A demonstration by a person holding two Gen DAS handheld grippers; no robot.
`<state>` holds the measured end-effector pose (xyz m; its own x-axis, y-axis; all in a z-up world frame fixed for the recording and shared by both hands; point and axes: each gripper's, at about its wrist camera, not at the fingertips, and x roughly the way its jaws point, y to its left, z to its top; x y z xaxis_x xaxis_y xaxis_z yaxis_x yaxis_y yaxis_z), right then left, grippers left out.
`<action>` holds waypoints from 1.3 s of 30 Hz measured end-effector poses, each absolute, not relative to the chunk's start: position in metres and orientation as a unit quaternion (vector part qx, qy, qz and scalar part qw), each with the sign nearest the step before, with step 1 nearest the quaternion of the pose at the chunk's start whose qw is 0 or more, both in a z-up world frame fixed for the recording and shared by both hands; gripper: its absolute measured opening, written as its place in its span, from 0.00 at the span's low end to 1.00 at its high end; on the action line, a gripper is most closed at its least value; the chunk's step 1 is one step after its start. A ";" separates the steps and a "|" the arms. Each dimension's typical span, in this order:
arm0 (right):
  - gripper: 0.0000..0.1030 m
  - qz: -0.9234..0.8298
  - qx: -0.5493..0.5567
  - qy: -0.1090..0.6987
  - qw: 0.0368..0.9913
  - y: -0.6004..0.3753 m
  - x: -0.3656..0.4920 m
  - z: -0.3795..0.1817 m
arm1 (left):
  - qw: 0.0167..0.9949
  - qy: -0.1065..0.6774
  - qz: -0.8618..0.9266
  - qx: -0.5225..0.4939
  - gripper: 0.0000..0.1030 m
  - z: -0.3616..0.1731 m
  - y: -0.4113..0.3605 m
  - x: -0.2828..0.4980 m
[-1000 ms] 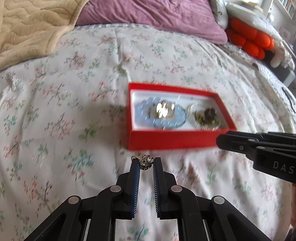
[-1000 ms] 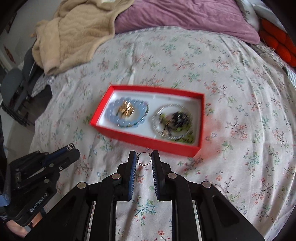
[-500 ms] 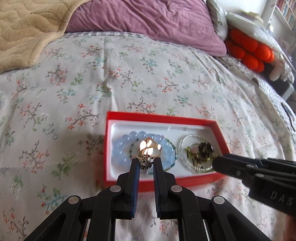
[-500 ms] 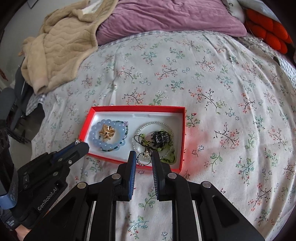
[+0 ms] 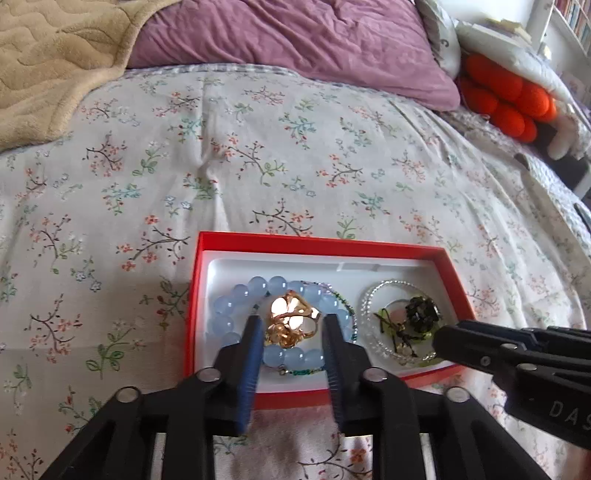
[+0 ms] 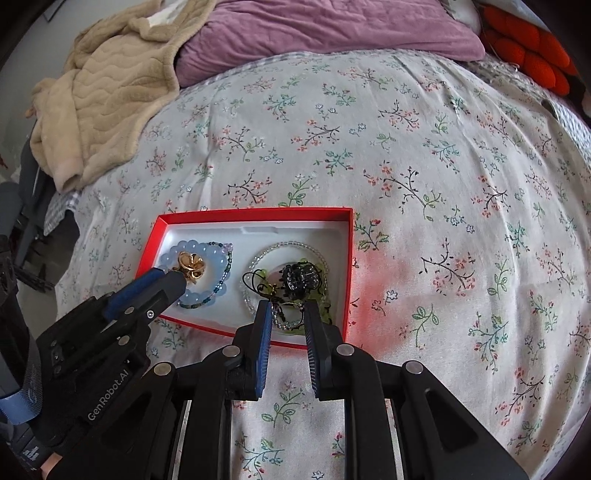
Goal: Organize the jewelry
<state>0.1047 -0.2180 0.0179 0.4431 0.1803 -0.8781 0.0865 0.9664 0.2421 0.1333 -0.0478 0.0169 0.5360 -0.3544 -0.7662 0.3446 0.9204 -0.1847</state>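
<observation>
A red box (image 5: 317, 245) (image 6: 255, 214) with a white liner lies on the floral bedspread. Its left half holds a pale blue bead bracelet (image 5: 236, 299) (image 6: 218, 264) with a gold ornament (image 5: 291, 325) (image 6: 190, 264) in its middle. Its right half holds a clear bead bracelet (image 5: 391, 286) (image 6: 284, 245) around a black ornament (image 5: 423, 310) (image 6: 299, 278). My left gripper (image 5: 293, 325) (image 6: 173, 277) is open over the gold ornament. My right gripper (image 6: 288, 312) (image 5: 437, 338) is open over the box's right half, with a small silver ring on a chain (image 6: 290, 319) between its fingers.
A purple pillow (image 5: 295, 37) (image 6: 325, 33) and a beige blanket (image 5: 55, 55) (image 6: 107, 96) lie at the bed's head. An orange plush (image 5: 506, 96) (image 6: 528, 55) sits at the far right. Floral bedspread (image 6: 443, 184) stretches around the box.
Both grippers moved forward over the box and opened. The dark charm left the left gripper's jaws; the ring on the chain left the right gripper's grip.
</observation>
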 end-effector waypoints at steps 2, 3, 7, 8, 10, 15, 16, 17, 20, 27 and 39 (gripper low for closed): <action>0.19 0.029 0.125 0.527 0.840 -0.219 0.103 0.020 | 0.877 0.440 -0.196 -0.002 0.36 0.019 -0.046 0.131; 0.19 0.030 0.125 0.527 0.840 -0.220 0.103 0.021 | 0.876 0.440 -0.195 -0.001 0.38 0.020 -0.045 0.130; 0.26 0.032 0.122 0.521 0.844 -0.224 0.095 0.029 | 0.878 0.440 -0.191 0.006 0.47 0.026 -0.042 0.121; 0.33 0.032 0.121 0.518 0.846 -0.225 0.092 0.031 | 0.878 0.440 -0.189 0.007 0.49 0.028 -0.040 0.118; 0.42 0.034 0.119 0.511 0.851 -0.228 0.084 0.037 | 0.878 0.440 -0.187 0.008 0.55 0.031 -0.038 0.113; 0.52 0.034 0.110 0.499 0.859 -0.233 0.066 0.049 | 0.879 0.443 -0.174 0.013 0.67 0.037 -0.031 0.097; 0.52 0.033 0.108 0.498 0.860 -0.235 0.062 0.050 | 0.880 0.443 -0.171 0.017 0.69 0.037 -0.030 0.094; 0.53 0.032 0.107 0.497 0.860 -0.235 0.058 0.052 | 0.881 0.443 -0.166 0.024 0.70 0.037 -0.029 0.090; 0.57 0.026 0.098 0.497 0.862 -0.236 0.046 0.054 | 0.881 0.449 -0.148 0.038 0.81 0.036 -0.024 0.078; 0.71 0.013 0.061 0.508 0.859 -0.224 0.018 0.050 | 0.876 0.471 -0.099 0.024 0.99 0.034 -0.006 0.054; 0.88 -0.015 0.011 0.521 0.853 -0.202 0.015 0.030 | 0.873 0.480 -0.073 0.045 0.99 0.023 -0.003 0.038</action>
